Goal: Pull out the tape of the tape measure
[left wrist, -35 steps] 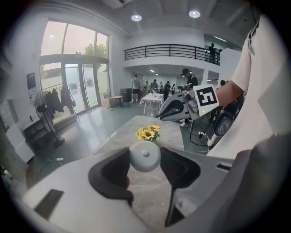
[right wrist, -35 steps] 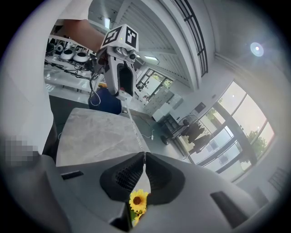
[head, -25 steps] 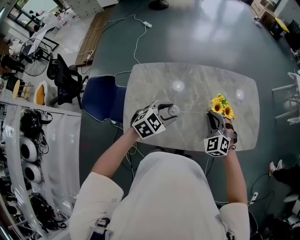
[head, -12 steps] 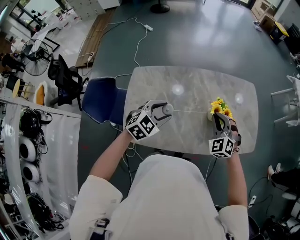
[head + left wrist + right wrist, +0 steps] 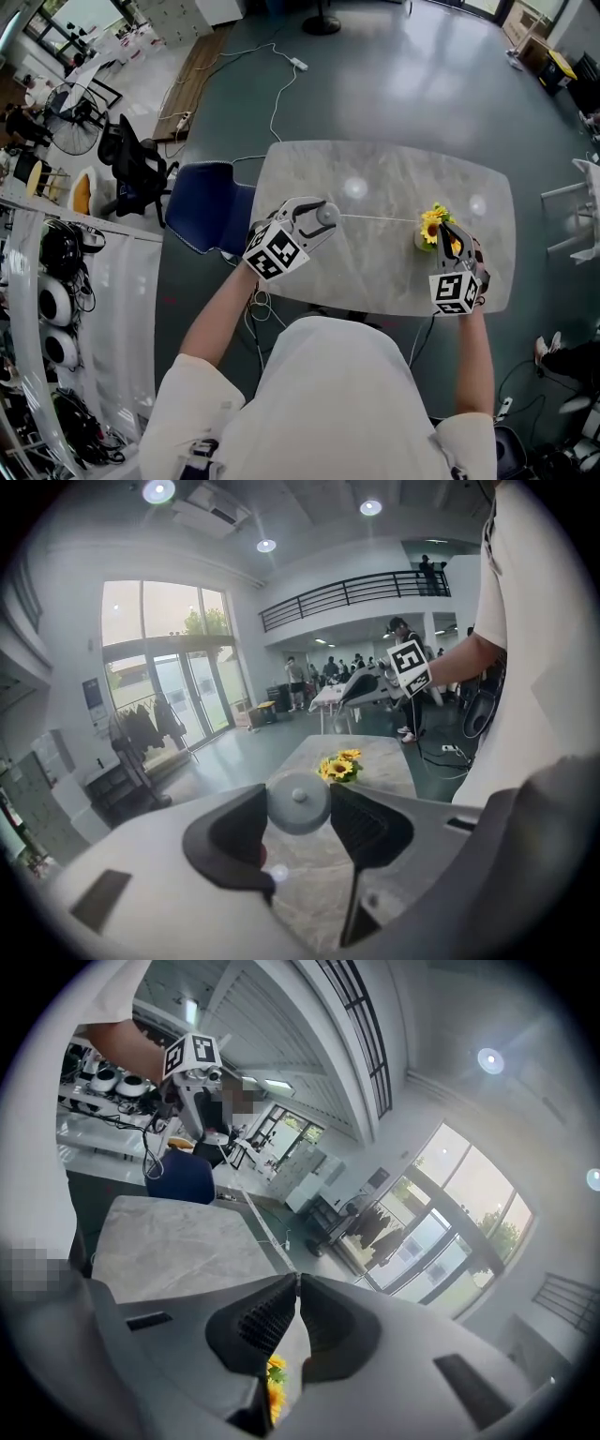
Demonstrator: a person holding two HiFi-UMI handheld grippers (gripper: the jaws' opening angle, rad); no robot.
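Observation:
A round grey tape measure sits between the jaws of my left gripper, which is shut on it above the marble table. In the left gripper view the case fills the gap between the pads. A thin line of tape runs rightward from it to my right gripper. In the right gripper view, that gripper has its jaws pressed together on the tape's end, and the left gripper shows far off at upper left.
A small pot of sunflowers stands on the table just under the right gripper, seen also as yellow flowers. A blue chair stands at the table's left end. Cables trail over the floor.
Both grippers have risen and drawn apart, the left one going left and the right one going right. The stretch of tape between them is longer now.

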